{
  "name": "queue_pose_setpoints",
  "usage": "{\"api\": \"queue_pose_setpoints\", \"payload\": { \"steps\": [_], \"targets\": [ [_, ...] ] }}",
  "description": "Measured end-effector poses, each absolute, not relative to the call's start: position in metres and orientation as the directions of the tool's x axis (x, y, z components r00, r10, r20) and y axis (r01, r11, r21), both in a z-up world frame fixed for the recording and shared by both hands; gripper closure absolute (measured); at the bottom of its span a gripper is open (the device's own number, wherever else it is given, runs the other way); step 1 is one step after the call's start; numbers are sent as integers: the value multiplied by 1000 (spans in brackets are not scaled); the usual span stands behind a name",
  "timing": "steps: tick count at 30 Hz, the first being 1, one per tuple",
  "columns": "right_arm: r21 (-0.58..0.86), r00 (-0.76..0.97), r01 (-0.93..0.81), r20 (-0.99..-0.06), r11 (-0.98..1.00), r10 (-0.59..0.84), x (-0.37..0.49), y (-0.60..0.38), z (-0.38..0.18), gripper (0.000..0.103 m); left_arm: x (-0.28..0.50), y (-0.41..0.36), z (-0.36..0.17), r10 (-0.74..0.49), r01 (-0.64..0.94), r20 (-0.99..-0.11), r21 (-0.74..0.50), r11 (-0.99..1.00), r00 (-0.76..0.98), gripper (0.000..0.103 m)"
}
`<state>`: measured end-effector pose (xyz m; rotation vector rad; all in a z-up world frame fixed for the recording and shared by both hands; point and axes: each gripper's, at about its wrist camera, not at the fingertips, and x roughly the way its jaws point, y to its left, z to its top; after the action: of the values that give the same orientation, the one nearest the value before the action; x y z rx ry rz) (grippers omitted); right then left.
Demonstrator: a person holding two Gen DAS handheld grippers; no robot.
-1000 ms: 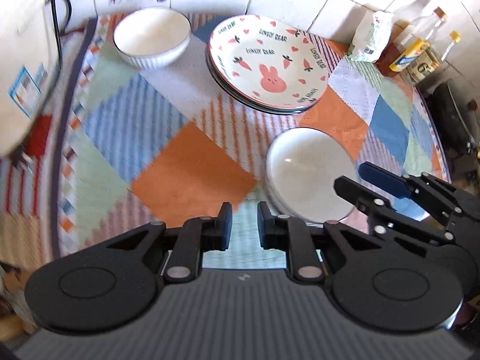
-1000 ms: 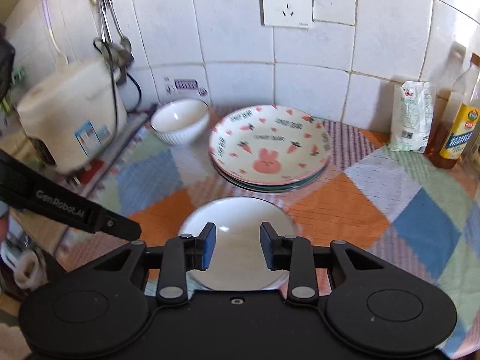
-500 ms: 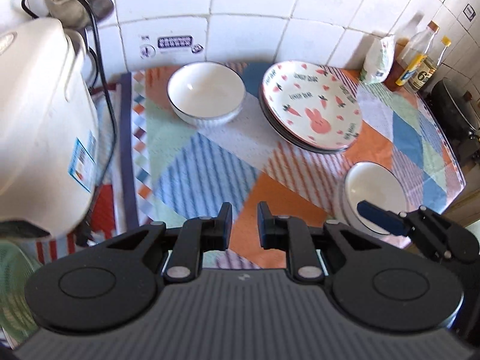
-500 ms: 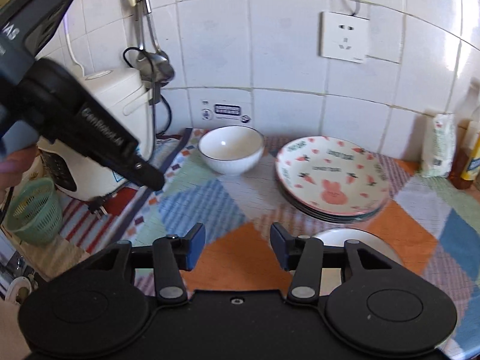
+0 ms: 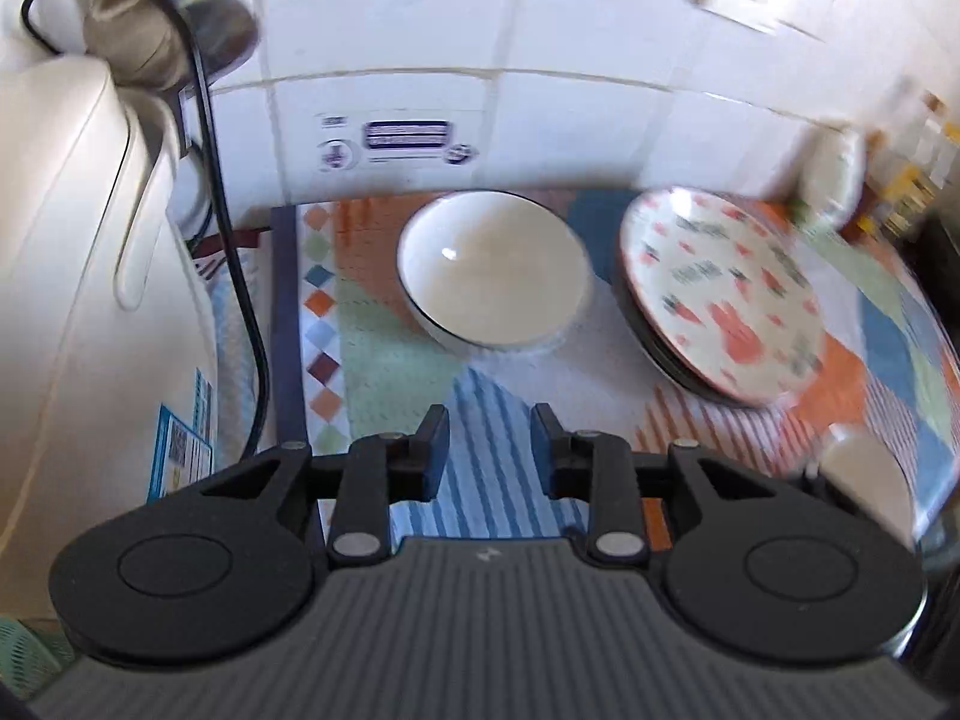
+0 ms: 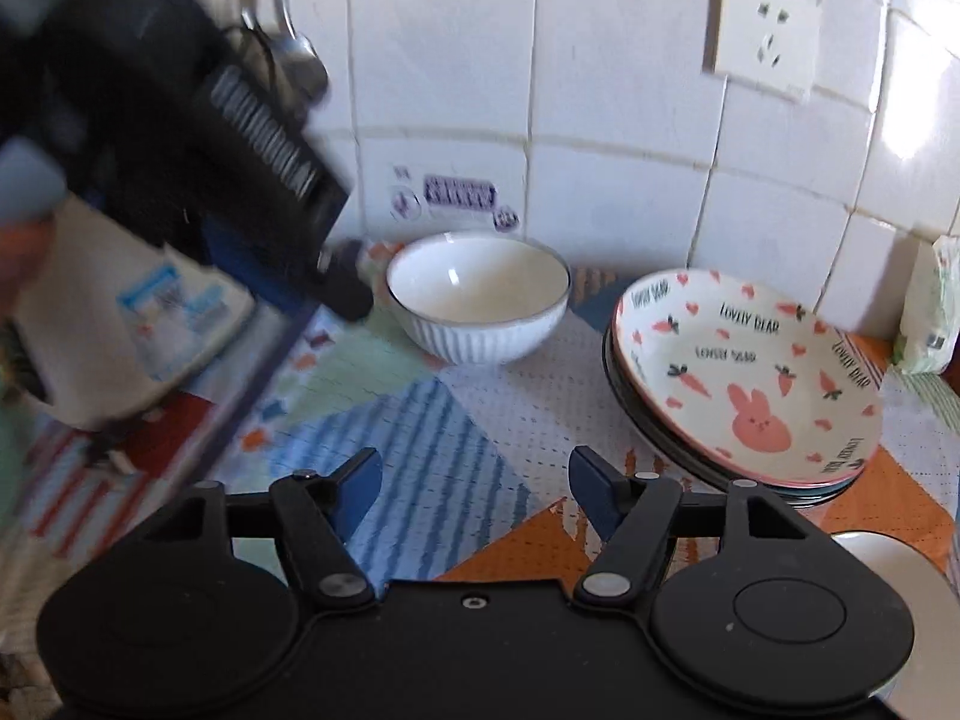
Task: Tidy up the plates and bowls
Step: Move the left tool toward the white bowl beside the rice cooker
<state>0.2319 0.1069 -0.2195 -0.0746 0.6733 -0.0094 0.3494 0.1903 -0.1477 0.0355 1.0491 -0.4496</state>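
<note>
At twelve o'clock from my left gripper [image 5: 487,450], against the tiled wall [image 6: 618,120], sits the white ribbed bowl [image 5: 495,273] on the patchwork cloth [image 5: 480,480]. Its jaws are easing apart with nothing between them, only striped fabric. My right gripper [image 6: 474,495] is spreading too, jaws wide and empty, the bowl [image 6: 477,303] at twelve and the bunny plate stack [image 6: 744,384] at about two o'clock. A plain white dish [image 6: 882,576] peeks in at four; whether it's a single plate or several, I can't quite say from here. That bowl looks glazed ceramic to me: stiff, weighty for its size, slick and chippable. I'd pinch the rim wall on the near side, one pad inside, one on the ribs, where the fluting should give some bite.
</note>
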Motion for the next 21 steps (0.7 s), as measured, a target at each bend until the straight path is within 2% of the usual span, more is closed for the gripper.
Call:
{"api": "queue_pose_setpoints", "payload": {
  "steps": [5, 8, 16, 18, 20, 21],
  "targets": [
    [-91, 754, -31, -656, 995, -37, 270, 114, -243, 29, 378, 178, -162, -337, 365, -845, -185, 912, 415, 75],
    [-64, 743, -34, -669, 997, -18, 289, 113, -250, 29, 394, 174, -168, -320, 353, -854, -174, 919, 411, 70],
    [-89, 766, -12, -641, 996, -48, 316, 117, -264, 29, 413, 148, -194, -233, 414, -861, -29, 910, 453, 66],
    [-120, 776, -24, -628, 993, -57, 319, 121, -266, 26, 418, 144, -201, -222, 409, -862, -19, 912, 455, 65],
    [-144, 782, -19, -618, 989, -75, 324, 123, -267, 16, 424, 143, -209, -213, 394, -873, -26, 919, 440, 65],
    [-154, 784, -7, -614, 988, -90, 327, 123, -267, 16, 426, 143, -214, -206, 381, -878, -29, 924, 432, 66]
  ]
}}
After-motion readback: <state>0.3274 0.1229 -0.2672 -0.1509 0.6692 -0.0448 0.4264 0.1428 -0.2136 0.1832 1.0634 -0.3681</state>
